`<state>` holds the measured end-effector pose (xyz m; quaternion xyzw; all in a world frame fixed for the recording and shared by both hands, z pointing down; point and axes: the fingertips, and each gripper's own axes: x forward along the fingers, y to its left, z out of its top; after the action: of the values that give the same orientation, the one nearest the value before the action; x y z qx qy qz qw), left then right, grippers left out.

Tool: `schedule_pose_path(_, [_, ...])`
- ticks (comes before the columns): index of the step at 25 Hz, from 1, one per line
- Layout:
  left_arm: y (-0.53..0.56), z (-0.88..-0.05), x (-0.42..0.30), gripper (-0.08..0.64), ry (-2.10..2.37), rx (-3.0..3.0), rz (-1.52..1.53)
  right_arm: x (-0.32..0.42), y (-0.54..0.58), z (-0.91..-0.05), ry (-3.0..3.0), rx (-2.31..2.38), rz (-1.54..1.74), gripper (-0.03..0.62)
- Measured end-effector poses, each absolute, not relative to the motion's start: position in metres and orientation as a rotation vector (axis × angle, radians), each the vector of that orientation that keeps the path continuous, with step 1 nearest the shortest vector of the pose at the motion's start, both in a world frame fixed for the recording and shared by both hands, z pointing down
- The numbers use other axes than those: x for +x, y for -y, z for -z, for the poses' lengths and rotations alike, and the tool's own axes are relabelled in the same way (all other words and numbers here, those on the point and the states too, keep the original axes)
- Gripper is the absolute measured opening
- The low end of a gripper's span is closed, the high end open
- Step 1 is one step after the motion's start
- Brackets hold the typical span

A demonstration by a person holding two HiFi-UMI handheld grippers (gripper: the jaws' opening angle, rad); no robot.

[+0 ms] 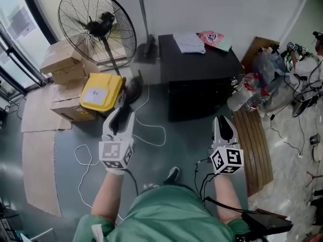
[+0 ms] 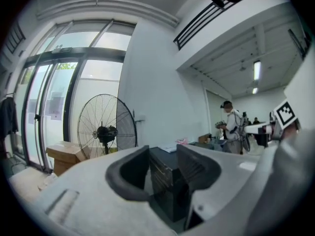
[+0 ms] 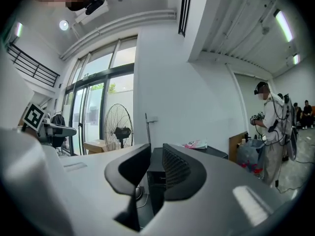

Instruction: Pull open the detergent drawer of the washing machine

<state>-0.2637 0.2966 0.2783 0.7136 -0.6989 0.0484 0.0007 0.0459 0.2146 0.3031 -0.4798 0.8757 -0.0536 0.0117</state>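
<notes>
The washing machine is a black box against the white wall, ahead of me on the grey floor. Its front is dark and I cannot make out the detergent drawer. Both grippers point level toward it, well short of it and holding nothing. My left gripper is open; the left gripper view shows the machine through the gap of the left gripper. My right gripper is shut, and in the right gripper view only a thin slit of the machine shows between the right gripper pads.
A white cloth and a pink packet lie on the machine. A standing fan, a yellow bin and cardboard boxes stand to the left. White cables cross the floor. A wooden board, bottles and a person are to the right.
</notes>
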Motion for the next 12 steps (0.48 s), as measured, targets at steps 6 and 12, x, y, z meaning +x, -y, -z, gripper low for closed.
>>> schedule_pose_path(6, [-0.251, -0.283, -0.238, 0.169, 2.167, 2.266, -0.24, 0.056, -0.165, -0.311, -2.736, -1.464, 0.222, 0.058])
schedule_pose_path(12, [-0.222, -0.284, -0.229, 0.167, 2.144, 2.284, -0.277, 0.066, -0.134, -0.312, -2.713, -1.469, 0.247, 0.058])
